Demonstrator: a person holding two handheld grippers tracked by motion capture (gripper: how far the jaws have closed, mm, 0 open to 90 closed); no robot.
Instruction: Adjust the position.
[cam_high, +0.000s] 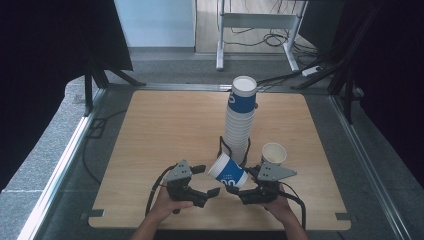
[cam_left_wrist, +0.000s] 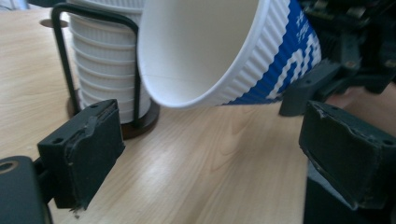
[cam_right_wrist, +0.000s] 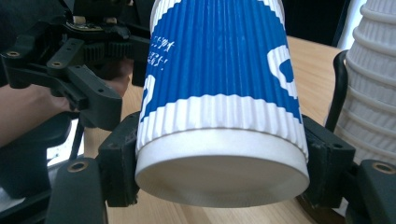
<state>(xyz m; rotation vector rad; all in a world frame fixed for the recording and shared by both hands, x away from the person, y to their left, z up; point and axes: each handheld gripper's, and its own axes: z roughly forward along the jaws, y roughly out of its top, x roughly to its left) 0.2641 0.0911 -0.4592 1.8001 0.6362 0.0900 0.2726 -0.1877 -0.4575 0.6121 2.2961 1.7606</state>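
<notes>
light wood counter (cam_high: 165, 130), square top. on it: wire holder (cam_high: 223, 147) with tall stack of ribbed paper cups (cam_high: 240, 120), single upright white cup (cam_high: 273, 153) just right of it.

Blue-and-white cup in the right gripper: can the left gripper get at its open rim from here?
Probably yes: the left gripper stands open, the cup mouth faces it, nothing between.

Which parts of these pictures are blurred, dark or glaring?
High view: dark surroundings, evenly lit wooden table. Left gripper view: near black pads soft, pale glare on the wood. Right gripper view: ribbed blue-and-white paper cup sharp, white cup stack overexposed.
</notes>
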